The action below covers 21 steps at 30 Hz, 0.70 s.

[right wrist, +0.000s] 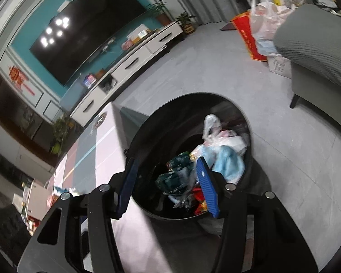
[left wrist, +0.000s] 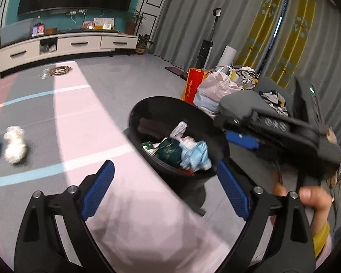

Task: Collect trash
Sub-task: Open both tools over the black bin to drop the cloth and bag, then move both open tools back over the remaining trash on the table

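Your left gripper [left wrist: 166,191] stands wide apart and empty over the table's [left wrist: 129,227] right edge, beside the black bin [left wrist: 147,109] of trash. Your right gripper [right wrist: 168,186], marked "DAS" in the left view, hangs half-spread and empty over the bin. Only the left view shows the white wad [left wrist: 15,145] near the table's left edge and a red bag [left wrist: 191,86], its lettering blurred.

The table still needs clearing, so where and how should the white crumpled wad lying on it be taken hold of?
Grip the white crumpled wad across its narrow waist, between the two lumps, coming down from above. It lies long and loose on the table top, apart from the bin, with nothing crowding it. The empty, open left hand-held gripper is probably the nearer one.
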Available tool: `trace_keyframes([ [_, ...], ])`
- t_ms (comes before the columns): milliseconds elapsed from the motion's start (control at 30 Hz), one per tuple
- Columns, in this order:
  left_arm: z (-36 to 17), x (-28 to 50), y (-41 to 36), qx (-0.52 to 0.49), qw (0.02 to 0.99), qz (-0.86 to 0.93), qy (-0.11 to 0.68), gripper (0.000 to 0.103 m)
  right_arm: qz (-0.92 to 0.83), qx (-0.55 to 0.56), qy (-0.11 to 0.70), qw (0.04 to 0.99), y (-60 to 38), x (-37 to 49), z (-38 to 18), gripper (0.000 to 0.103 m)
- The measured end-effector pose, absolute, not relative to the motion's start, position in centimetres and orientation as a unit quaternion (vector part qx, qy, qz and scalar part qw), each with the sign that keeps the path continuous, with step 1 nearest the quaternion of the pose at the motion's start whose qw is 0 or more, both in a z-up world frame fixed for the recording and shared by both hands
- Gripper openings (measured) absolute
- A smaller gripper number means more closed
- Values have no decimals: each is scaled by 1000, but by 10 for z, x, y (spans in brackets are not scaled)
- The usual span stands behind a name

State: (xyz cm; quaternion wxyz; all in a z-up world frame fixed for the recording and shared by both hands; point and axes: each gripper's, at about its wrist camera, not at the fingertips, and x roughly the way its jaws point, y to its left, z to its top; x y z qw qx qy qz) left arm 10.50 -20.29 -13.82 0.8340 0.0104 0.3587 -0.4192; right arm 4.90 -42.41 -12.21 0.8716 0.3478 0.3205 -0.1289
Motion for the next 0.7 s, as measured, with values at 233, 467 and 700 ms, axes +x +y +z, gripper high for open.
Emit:
trace_keyframes([
  [233,-131,109,-137,19,855,-373,359,93,-87,299,351,883,-373,78,-122,54],
  [467,-125,123,-33,12,924,-205,322,93,-46,260,375,889,-324,100,-123,54],
  [700,-128,151,45,-59,927,-107,356,93,-15,215,386,897,-278,116,-123,58],
])
